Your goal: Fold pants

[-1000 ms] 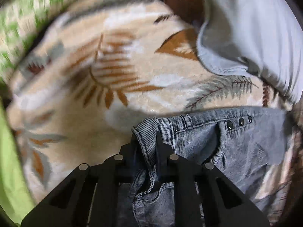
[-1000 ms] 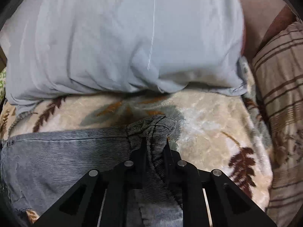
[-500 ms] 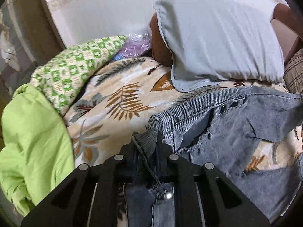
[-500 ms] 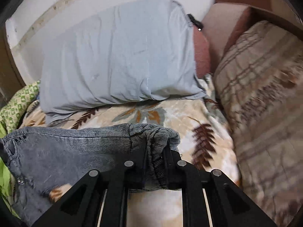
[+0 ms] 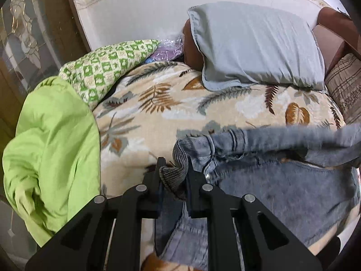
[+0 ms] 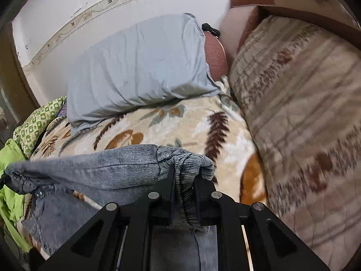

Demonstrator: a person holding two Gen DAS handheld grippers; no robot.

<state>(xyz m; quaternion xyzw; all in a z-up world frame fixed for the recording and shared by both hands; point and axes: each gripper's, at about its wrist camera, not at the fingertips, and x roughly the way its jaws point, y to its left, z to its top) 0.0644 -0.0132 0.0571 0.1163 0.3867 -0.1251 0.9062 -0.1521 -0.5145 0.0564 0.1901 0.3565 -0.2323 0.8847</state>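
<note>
Grey-blue jeans (image 5: 282, 187) hang by their waistband above a leaf-patterned blanket (image 5: 171, 110). My left gripper (image 5: 173, 167) is shut on the waistband's left end, a bunched fold of denim pinched between its black fingers. In the right wrist view my right gripper (image 6: 183, 176) is shut on the other end of the jeans (image 6: 108, 169). The waistband stretches taut between the two grippers, lifted off the blanket (image 6: 180, 131). The rest of the jeans droops below and behind the fingers, partly hidden.
A grey-blue pillow (image 5: 255, 45) leans on the white wall at the back. A bright green cloth (image 5: 52, 149) and a green checked quilt (image 5: 106, 65) lie at the left. A brown striped cushion (image 6: 300, 117) rises at the right.
Both grippers have risen and drawn back from the pillow, lifting the waistband off the blanket. The waistband now hangs stretched between them, and more of the bed and wall shows.
</note>
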